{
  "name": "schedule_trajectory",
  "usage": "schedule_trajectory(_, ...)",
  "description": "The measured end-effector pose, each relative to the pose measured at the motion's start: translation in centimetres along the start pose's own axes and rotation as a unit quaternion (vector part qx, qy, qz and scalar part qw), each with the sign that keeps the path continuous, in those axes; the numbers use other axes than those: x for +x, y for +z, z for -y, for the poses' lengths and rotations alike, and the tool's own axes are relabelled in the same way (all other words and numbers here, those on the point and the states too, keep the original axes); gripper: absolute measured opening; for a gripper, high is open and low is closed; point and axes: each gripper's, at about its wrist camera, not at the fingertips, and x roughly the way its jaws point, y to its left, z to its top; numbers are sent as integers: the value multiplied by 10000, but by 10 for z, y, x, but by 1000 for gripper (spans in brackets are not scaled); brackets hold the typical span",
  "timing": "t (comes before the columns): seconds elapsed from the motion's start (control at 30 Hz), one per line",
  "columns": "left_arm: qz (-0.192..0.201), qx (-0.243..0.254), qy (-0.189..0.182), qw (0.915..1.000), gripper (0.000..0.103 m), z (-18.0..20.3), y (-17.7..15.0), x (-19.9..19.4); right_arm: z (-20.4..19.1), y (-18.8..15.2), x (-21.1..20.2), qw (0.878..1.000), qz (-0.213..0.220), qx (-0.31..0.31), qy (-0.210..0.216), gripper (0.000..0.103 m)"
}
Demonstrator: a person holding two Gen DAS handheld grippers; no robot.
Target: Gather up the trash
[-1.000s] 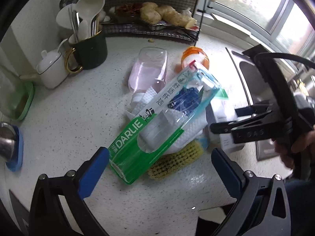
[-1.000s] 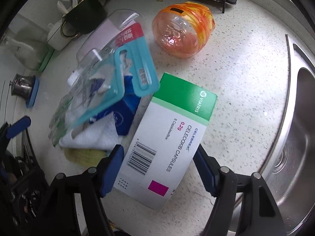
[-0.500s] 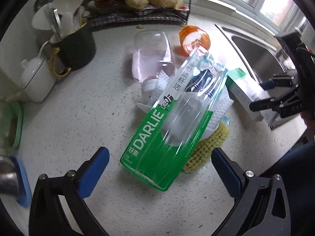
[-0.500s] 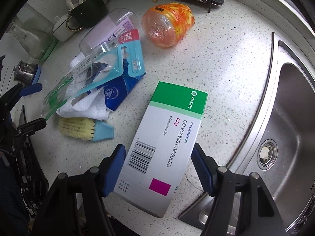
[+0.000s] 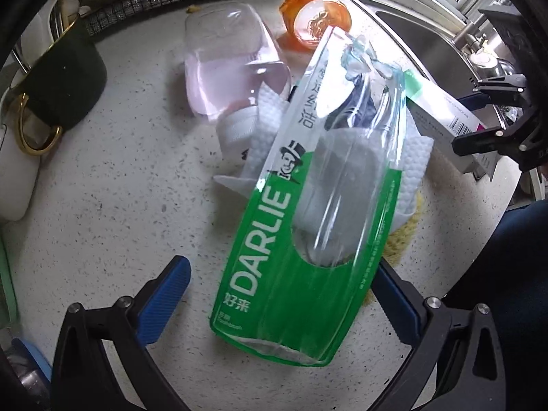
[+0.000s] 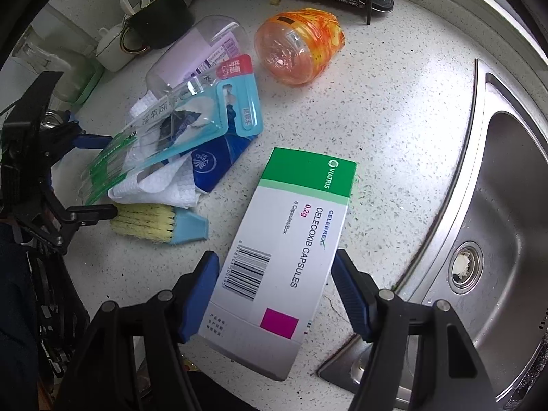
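While the right gripper holds the capsule box by its near end, both blue pads against the box's long edges and the far end tilted away over the bench, the left gripper comes down over the heap of rubbish. Its jaws stand wide apart and have just been closing a little, with the green toothbrush packet lying between them. The right pad seems to sit just at the packet's edge, while the left pad is clear of it with bare bench between, so I judge nothing is gripped there yet.

The packet leans across a crumpled paper towel, with a yellow brush just under and beyond the left gripper's right finger. Further ahead of that gripper lie a clear pinkish bottle on its side and an orange plastic jar; a blue tissue pack and a pale blue blister card are tucked into the same heap. The sink lies to the right of the right gripper.

As I read it, one piece is already collected and the second pick is under way. The next move calls for the left jaws to close squarely across the packet's width, low enough to catch its stiff edges. The thin plastic may buckle or slide off the towel, so a gentle, centred squeeze seems wise before lifting.
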Motion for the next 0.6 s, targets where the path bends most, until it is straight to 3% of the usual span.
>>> schedule_trajectory(0.03,39,-28,-74,10000,86,-2,-1,-2,0,0,0,10000,-5,7,-2,65)
schedule_trajectory(0.1,183,-65,-245,9995,78,-4,-1,-7,-1,1,2,10000,-36,27,16,65)
schedule_trajectory(0.43,662,-653,-377,9950,70,13,-25,-15,-8,0,0,9999,0,-2,103,65)
schedule_trajectory(0.6,1005,-1209,79,9875,67,31,-38,-32,-6,-2,-5,9999,63,-36,114,64)
